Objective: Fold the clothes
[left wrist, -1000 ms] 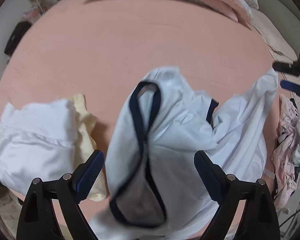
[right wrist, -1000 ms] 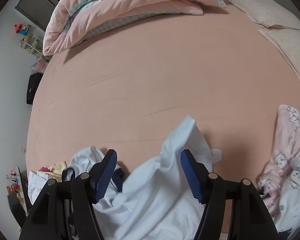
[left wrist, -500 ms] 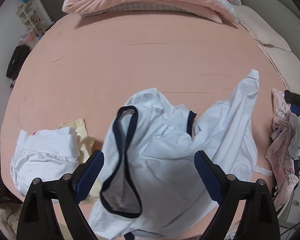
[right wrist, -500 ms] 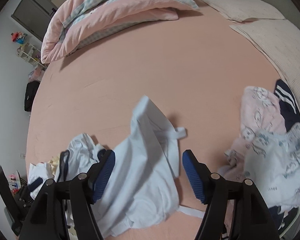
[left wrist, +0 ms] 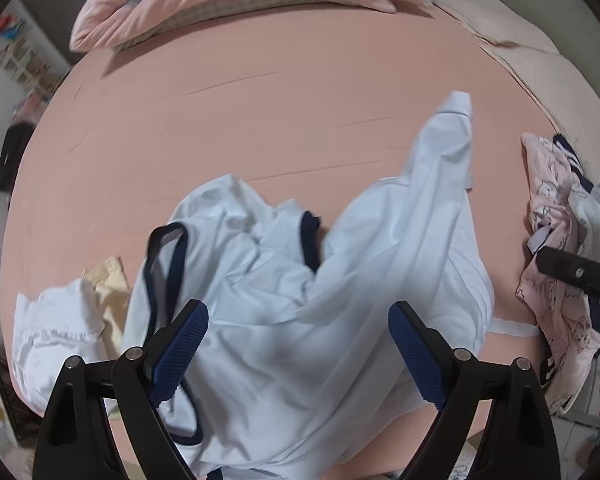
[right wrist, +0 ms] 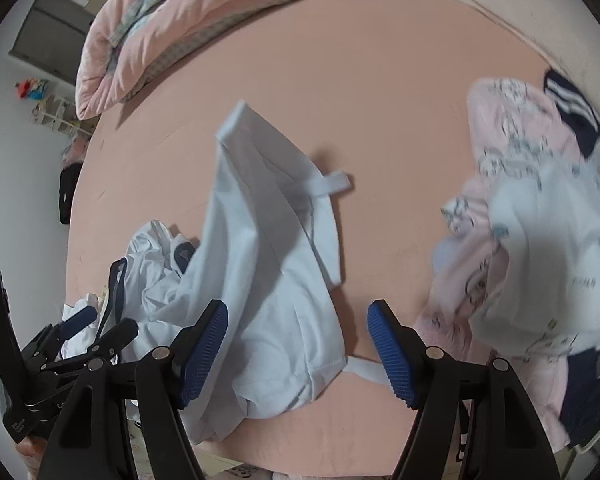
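We are holding both grippers spread wide and pinching nothing. The left gripper (left wrist: 298, 350) is hovering over the middle of the pale blue shirt (left wrist: 340, 300), which is lying crumpled on the pink sheet (left wrist: 260, 120) right under and ahead of its fingers. Only this view is showing the navy-trimmed neck opening (left wrist: 168, 264) beside its left finger, and the white and yellow garments (left wrist: 60, 328) further left.

The right gripper (right wrist: 296, 350) is hanging over the shirt's (right wrist: 260, 260) right edge, its left finger above the cloth and its right finger above bare sheet (right wrist: 360, 80). This view alone is showing the white strap (right wrist: 332, 182) sticking out rightward, the left gripper (right wrist: 76, 332) low at the left, and the blurred pink-and-white pile (right wrist: 520, 220) to the right.

The shirt's long axis is running away from us, with a narrow end pointing up and ahead. Beyond it the sheet is lying bare up to the folded quilt (right wrist: 180, 20); the bed's near edge is just below the fingers.
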